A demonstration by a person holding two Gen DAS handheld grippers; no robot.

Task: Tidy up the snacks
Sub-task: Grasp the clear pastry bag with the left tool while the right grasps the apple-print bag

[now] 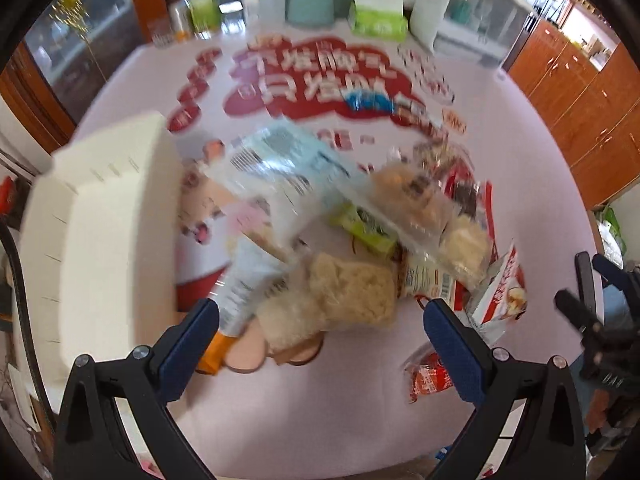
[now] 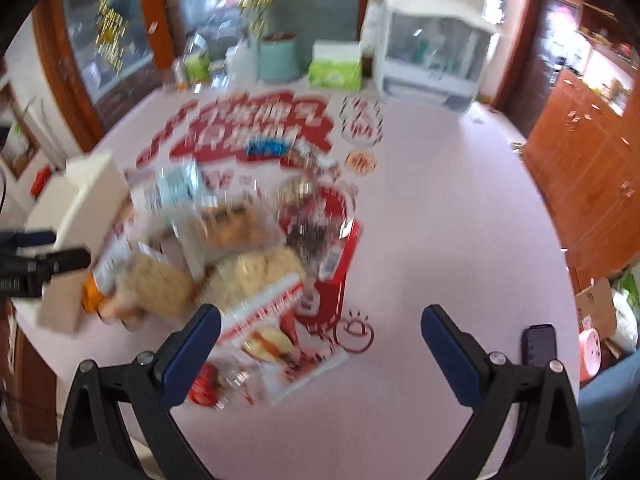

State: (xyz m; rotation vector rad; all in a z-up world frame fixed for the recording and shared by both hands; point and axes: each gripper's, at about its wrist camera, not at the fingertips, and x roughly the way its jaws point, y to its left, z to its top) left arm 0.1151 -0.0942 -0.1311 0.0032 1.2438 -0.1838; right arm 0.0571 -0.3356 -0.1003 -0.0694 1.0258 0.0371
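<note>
Fingers spread wide on the left gripper [image 1: 322,322] and right gripper [image 2: 320,326], both empty; snack pile [image 1: 352,240] sprawls at twelve o'clock, white bin [image 1: 104,232] at ten, orientation blurred.

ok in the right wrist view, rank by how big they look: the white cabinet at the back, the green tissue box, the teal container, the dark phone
1. white cabinet, clearly largest
2. green tissue box and teal container, which look about alike, so no ranking between them
3. dark phone, smallest, although it lies much nearer the camera, so its true size is unsure
</note>
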